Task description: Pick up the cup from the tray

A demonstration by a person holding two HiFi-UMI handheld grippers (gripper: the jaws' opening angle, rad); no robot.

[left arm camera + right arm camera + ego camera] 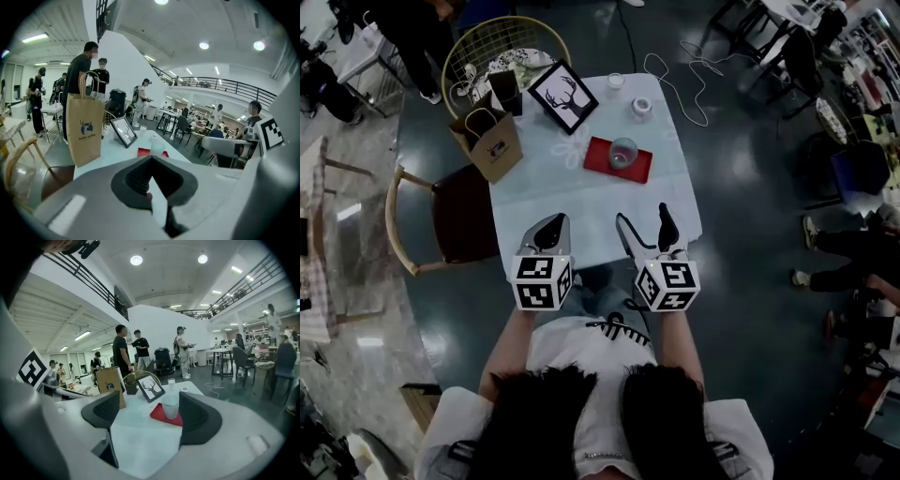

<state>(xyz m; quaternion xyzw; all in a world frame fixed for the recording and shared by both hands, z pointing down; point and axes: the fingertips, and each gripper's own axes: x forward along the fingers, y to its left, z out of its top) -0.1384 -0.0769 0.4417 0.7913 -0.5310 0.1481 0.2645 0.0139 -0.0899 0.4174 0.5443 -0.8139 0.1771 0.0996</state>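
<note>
Cup first: the see-through cup (622, 153) stands up straight on the red tray (598, 156). The tray lies near the middle of the table (572, 206), a bit to the right, well away from both grippers.

The right gripper (645, 232) hangs over the near edge of the table. Its jaws are spread wide with nothing held in them. In the right gripper view the cup shows far off in the gap, closer to the right jaw. The left gripper (549, 234) is just beside it, with its jaws pressed together and nothing in them.

I think the step now is reaching for the cup. To do it well, the right gripper should go straight ahead with its jaws wide and get the cup in the middle of the gap. It should come in low, one jaw on each side, and not bump the cup, which looks light and could tip. Then squeeze gently and lift straight up. The framed deer picture (563, 97) and the paper bag (490, 142) are off to the left, out of the way.
</note>
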